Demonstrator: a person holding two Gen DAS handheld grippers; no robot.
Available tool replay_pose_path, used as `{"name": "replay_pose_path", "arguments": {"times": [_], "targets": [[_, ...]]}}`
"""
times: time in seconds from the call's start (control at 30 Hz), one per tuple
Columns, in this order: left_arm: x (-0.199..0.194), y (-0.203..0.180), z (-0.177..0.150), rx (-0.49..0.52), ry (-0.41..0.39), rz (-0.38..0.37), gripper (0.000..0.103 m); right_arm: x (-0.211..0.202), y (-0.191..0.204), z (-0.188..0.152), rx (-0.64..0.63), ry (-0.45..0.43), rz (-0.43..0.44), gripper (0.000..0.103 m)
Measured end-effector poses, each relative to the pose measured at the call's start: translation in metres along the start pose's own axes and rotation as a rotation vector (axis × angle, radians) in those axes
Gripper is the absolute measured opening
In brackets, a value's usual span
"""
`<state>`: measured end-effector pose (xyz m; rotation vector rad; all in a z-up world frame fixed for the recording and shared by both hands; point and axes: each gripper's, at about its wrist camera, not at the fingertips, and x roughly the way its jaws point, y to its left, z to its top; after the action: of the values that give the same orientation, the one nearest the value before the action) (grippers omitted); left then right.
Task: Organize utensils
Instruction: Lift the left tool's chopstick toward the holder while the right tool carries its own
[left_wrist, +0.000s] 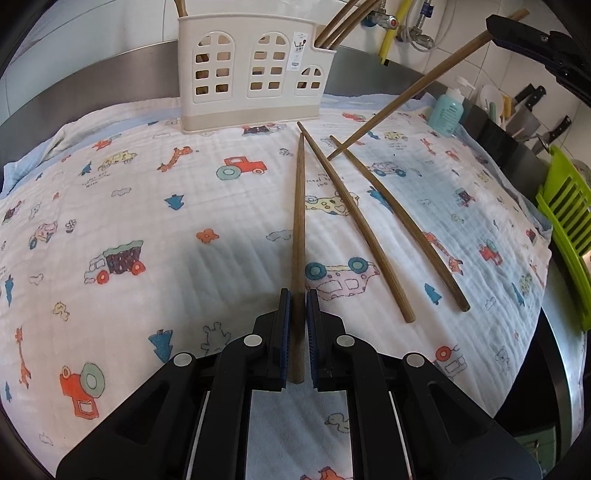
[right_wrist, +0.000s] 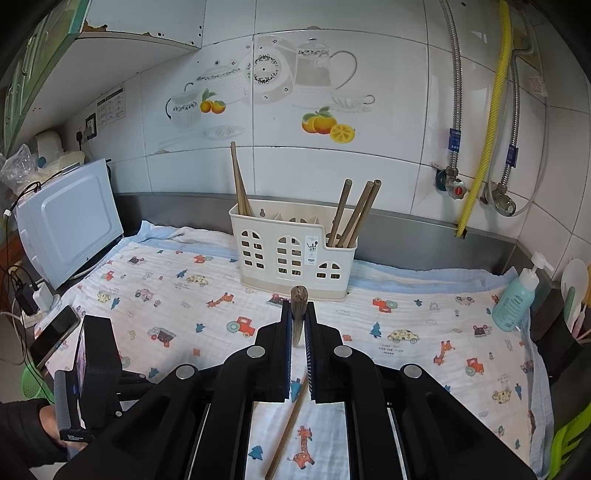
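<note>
Left view: the left claw (left_wrist: 298, 306) is pinching nearly shut on a brown wooden chopstick (left_wrist: 298, 221) lying on the bench's cartoon-print cloth (left_wrist: 129, 206), pointing to twelve o'clock.

Right view: the right claw (right_wrist: 297, 317) is clamping another chopstick (right_wrist: 298, 295) aloft, the cream plastic holder (right_wrist: 291, 251) at twelve o'clock; gripped near one end, it could swing and miss the slot.

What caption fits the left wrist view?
Left hand-held gripper closed on a chopstick lying on the patterned cloth.

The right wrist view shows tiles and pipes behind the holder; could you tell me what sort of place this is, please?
Most likely a home kitchen counter: a tiled wall with teapot decals, water valves and hoses, a knife rack and a soap bottle.
</note>
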<state>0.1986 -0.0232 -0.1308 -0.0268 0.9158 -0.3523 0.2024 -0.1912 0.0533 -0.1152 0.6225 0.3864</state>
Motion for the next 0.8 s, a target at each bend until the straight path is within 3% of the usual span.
{"name": "replay_pose_path", "arguments": {"times": [0.17, 0.27, 0.4, 0.67, 0.8], "targets": [[0.002, -0.006, 0.003, 0.043, 0.021, 0.033, 0.007, 0.001, 0.001, 0.000, -0.002, 0.002, 0.001, 0.007], [0.001, -0.004, 0.006, 0.010, 0.025, 0.023, 0.007, 0.004, 0.001, -0.001, -0.002, 0.007, 0.003, 0.007], [-0.011, 0.001, 0.013, -0.024, -0.023, 0.000, 0.006, 0.004, 0.002, 0.000, -0.005, 0.006, 0.004, 0.007], [-0.063, 0.007, 0.049, -0.037, -0.194, -0.061, 0.006, 0.002, 0.001, 0.007, -0.006, -0.008, 0.011, 0.007], [-0.075, 0.006, 0.061, -0.003, -0.211, -0.085, 0.006, 0.000, 0.002, 0.011, -0.013, -0.015, 0.011, 0.007]]}}
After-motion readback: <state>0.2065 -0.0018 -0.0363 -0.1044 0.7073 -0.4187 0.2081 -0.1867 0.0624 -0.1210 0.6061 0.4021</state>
